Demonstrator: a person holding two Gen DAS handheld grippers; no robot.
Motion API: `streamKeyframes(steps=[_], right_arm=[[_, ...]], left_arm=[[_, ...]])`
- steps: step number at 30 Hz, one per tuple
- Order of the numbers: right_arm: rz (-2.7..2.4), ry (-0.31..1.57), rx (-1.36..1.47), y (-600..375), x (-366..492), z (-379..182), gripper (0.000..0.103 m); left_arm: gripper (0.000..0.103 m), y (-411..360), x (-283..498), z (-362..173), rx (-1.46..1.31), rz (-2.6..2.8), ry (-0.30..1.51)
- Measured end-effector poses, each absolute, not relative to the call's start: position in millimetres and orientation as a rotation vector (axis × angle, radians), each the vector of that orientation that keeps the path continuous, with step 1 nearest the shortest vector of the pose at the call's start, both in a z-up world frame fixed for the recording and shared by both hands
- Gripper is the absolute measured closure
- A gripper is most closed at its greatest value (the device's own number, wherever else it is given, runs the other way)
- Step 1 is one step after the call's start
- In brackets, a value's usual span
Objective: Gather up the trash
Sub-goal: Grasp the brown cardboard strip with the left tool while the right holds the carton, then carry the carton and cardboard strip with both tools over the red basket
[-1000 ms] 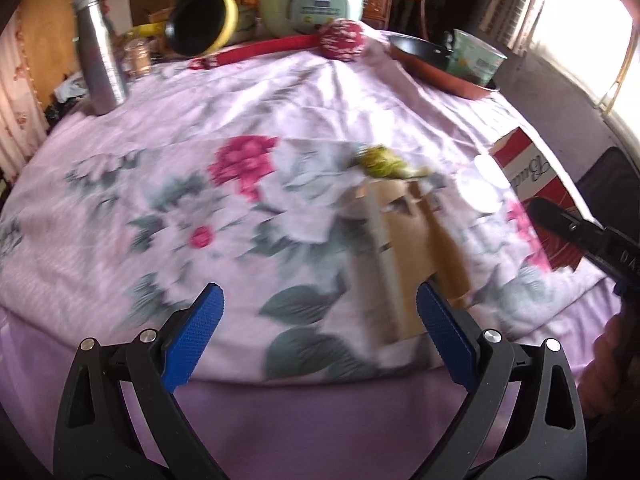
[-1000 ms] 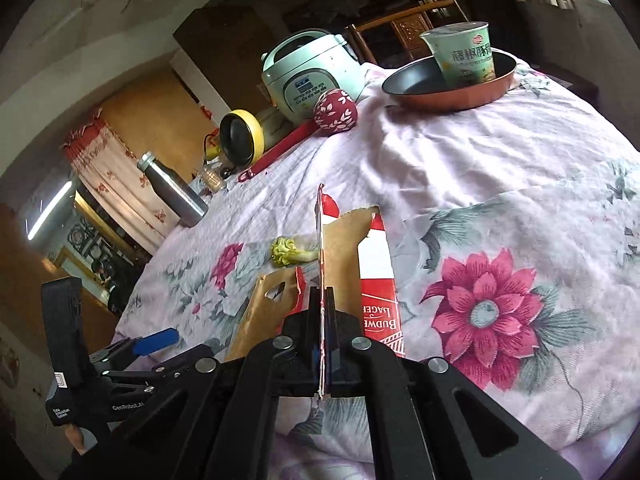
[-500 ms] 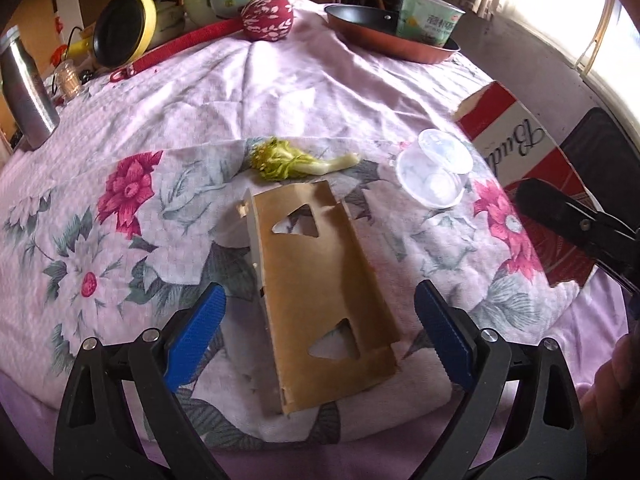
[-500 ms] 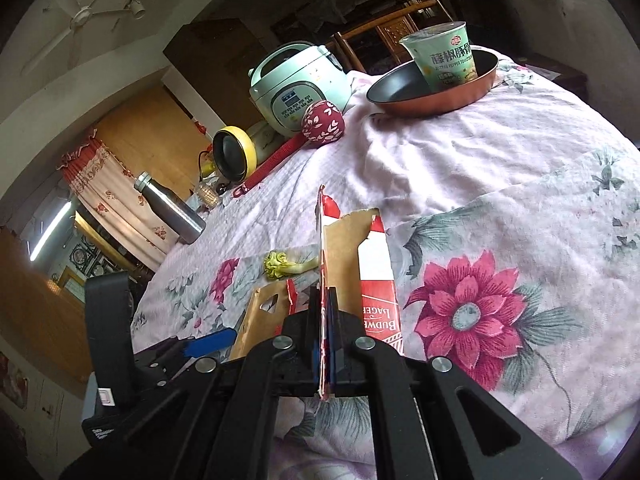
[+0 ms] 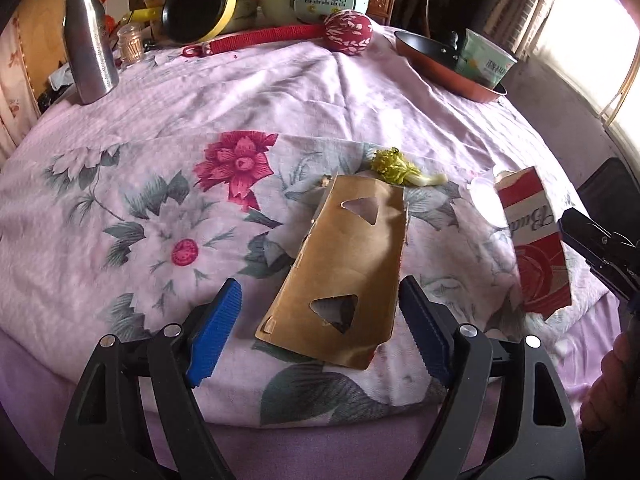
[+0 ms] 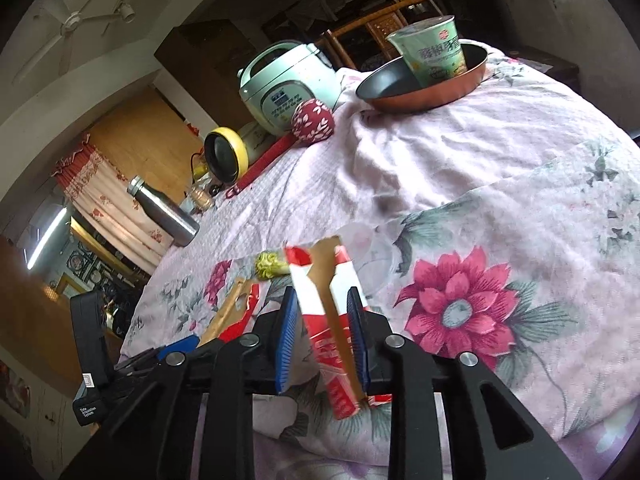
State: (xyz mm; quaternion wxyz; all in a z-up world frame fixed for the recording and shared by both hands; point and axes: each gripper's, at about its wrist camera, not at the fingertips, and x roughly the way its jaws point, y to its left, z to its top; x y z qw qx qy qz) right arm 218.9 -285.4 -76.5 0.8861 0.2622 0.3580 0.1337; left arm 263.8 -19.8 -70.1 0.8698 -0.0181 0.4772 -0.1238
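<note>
- Jaws on the left gripper [image 5: 318, 322] are closing around the brown cardboard piece [image 5: 344, 270] lying flat near the table's front edge, pads not yet touching it.
- Right gripper [image 6: 322, 342] is opening, its pads coming off the red-and-white carton scrap [image 6: 330, 322] standing between them.
- Risk: that scrap is tilting and may be sliding off the flowered cloth [image 6: 460, 168].
- Flat cardboard may be buckling or skidding away instead of lifting.
</note>
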Motion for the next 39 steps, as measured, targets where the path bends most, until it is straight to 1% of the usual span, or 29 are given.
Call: streamKeyframes(steps=[1, 2, 3, 4, 6, 9, 10, 11, 12, 14, 17, 18, 19, 20, 21, 27, 31, 34, 39], right_arm=[[0.274, 0.75, 0.547, -286, 219, -77, 0.069], [0.276, 0.757, 0.553, -286, 220, -79, 0.061], [0.279, 0.765, 0.556, -286, 221, -80, 0.055], [0.284, 0.774, 0.557, -285, 222, -81, 0.047], [0.305, 0.802, 0.556, -282, 225, -83, 0.036], [0.33, 0.832, 0.535, -274, 227, -86, 0.035], [0.344, 0.843, 0.526, -270, 227, -86, 0.034], [0.356, 0.852, 0.514, -266, 227, -87, 0.034], [0.362, 0.861, 0.495, -262, 227, -87, 0.031], [0.362, 0.876, 0.452, -253, 227, -88, 0.029], [0.328, 0.899, 0.381, -241, 229, -92, 0.029], [0.318, 0.903, 0.366, -238, 230, -94, 0.037], [0.312, 0.899, 0.354, -237, 230, -94, 0.073], [0.322, 0.903, 0.348, -235, 230, -96, 0.095], [0.362, 0.913, 0.373, -235, 232, -99, 0.101], [0.422, 0.766, 0.38, -236, 215, -79, 0.101], [0.413, 0.737, 0.39, -239, 211, -74, 0.101], [0.428, 0.697, 0.423, -242, 205, -67, 0.101], [0.495, 0.667, 0.48, -234, 190, -57, 0.101]], left_arm=[[0.024, -24, 264, -70, -0.031, -0.275, 0.999], [0.024, -30, 264, -70, -0.018, -0.289, 1.0], [0.023, -37, 264, -70, 0.007, -0.299, 0.999], [0.022, -42, 264, -71, 0.026, -0.301, 0.996], [0.021, -54, 267, -74, 0.077, -0.293, 0.995], [0.022, -59, 270, -79, 0.109, -0.27, 0.995], [0.026, -58, 270, -79, 0.108, -0.268, 0.988], [0.042, -56, 269, -78, 0.112, -0.259, 0.972], [0.045, -54, 268, -76, 0.108, -0.261, 0.961], [0.045, -48, 269, -74, 0.057, -0.287, 0.961], [0.045, -36, 269, -66, 0.001, -0.276, 0.929], [0.045, -32, 268, -64, -0.02, -0.279, 0.922], [0.045, -27, 268, -61, -0.048, -0.288, 0.915], [0.045, -25, 268, -60, -0.059, -0.288, 0.91], [0.045, -23, 267, -58, -0.068, -0.284, 0.902], [0.045, -14, 249, -40, -0.092, -0.289, 0.85], [0.045, -3, 226, -19, -0.082, -0.271, 0.806], [0.045, 19, 201, 2, -0.093, -0.227, 0.753], [0.045, 62, 167, 19, -0.121, -0.131, 0.711]])
